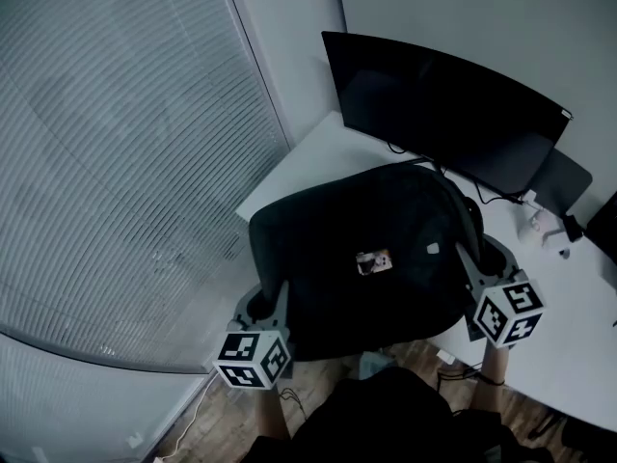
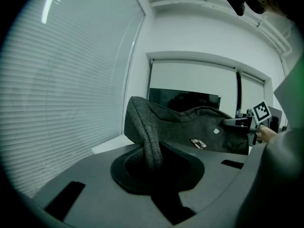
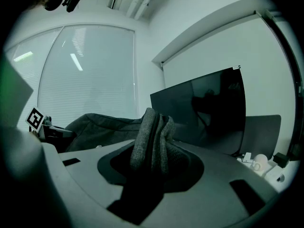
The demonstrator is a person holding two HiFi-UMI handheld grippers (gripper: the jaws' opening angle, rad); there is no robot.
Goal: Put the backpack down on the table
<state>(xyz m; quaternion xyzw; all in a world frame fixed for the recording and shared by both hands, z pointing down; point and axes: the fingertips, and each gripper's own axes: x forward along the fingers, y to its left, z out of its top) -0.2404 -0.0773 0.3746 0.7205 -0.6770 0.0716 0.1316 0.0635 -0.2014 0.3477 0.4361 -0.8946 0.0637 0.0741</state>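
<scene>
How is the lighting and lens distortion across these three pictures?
Head view: dim and bluish, the backpack nearly black, the blinds bowed by the lens. Left gripper view: fisheye with black corners, the fabric weave sharp up close. Right gripper view: the same black corners, the monitor a dark sheet with faint reflections.

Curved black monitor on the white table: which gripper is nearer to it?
Right. The right gripper, clamped on the dark grey fabric backpack, is just in front of the monitor; the left gripper holds the far side.
</scene>
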